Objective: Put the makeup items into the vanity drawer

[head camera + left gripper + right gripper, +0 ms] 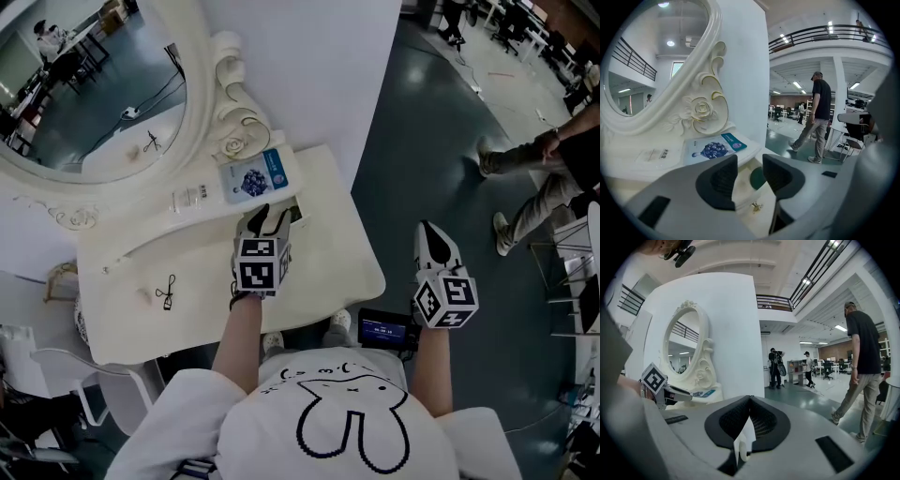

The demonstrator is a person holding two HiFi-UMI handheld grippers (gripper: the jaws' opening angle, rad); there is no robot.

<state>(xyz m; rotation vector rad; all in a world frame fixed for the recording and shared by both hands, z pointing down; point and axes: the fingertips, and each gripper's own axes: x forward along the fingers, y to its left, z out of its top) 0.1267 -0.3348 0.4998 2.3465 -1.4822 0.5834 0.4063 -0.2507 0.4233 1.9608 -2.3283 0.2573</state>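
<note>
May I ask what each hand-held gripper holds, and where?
Right hand-held gripper pinches a small white item by its top; left hand-held gripper holds nothing.

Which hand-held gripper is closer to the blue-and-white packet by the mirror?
Left. The left hand-held gripper hovers in front of the packet; the right hand-held gripper, shut on a small white item, is out past the vanity.

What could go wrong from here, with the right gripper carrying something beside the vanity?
1. The right gripper is shut on a small white item past the vanity edge, over the floor; a slip would likely drop it there.
2. The left gripper, jaws apart, sits over what looks like the open drawer holding a dark green round thing; the right gripper could bump it.
</note>
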